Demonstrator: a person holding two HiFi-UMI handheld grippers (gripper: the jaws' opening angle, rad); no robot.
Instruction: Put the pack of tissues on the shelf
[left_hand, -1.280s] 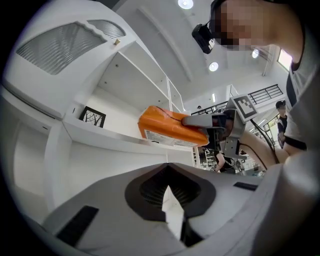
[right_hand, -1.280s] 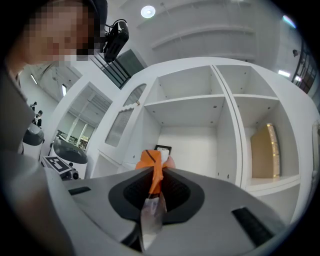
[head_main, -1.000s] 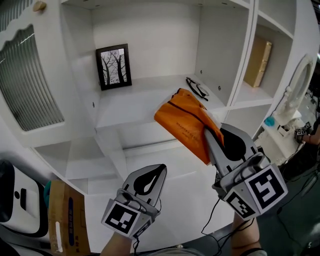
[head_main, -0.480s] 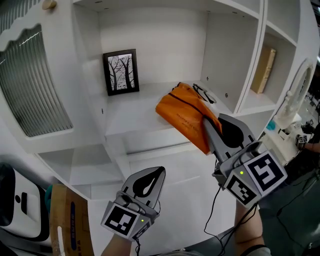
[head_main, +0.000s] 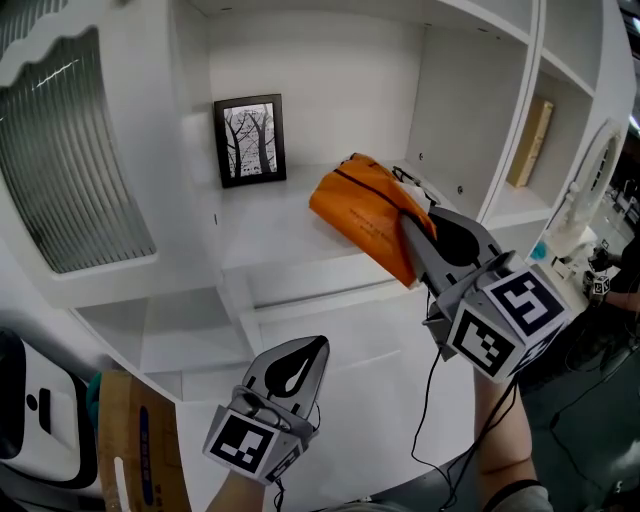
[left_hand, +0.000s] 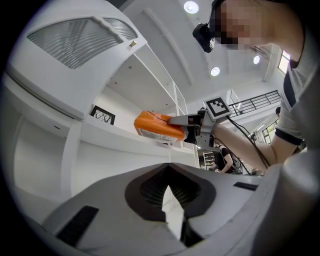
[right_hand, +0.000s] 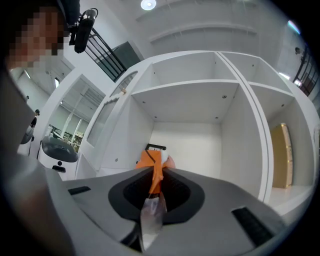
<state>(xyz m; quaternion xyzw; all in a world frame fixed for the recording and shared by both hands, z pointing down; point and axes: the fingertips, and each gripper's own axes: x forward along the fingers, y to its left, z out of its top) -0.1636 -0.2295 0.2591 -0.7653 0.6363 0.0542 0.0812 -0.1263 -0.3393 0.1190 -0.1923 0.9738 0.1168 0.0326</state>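
Holding the left tongs (head_main: 318, 345) pressed together and empty, low before the shelf (head_main: 270, 240). Pinching the near end of the pack of tissues (head_main: 360, 215) in the right tongs (head_main: 408, 225), its long axis pointing away from them toward the shelf's back. Carrying the soft, orange, film-wrapped pack above the shelf's front edge, right of centre, seemingly not resting yet.

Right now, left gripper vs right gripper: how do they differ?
Grip: the right gripper is shut on the edge of the orange pack of tissues; the left gripper has its jaws together on nothing.
Place: the right gripper reaches up to the front edge of the shelf, with the pack there; the left gripper sits lower, in front of the cabinet, away from the pack.
Shared: both have the same grey two-jaw build.
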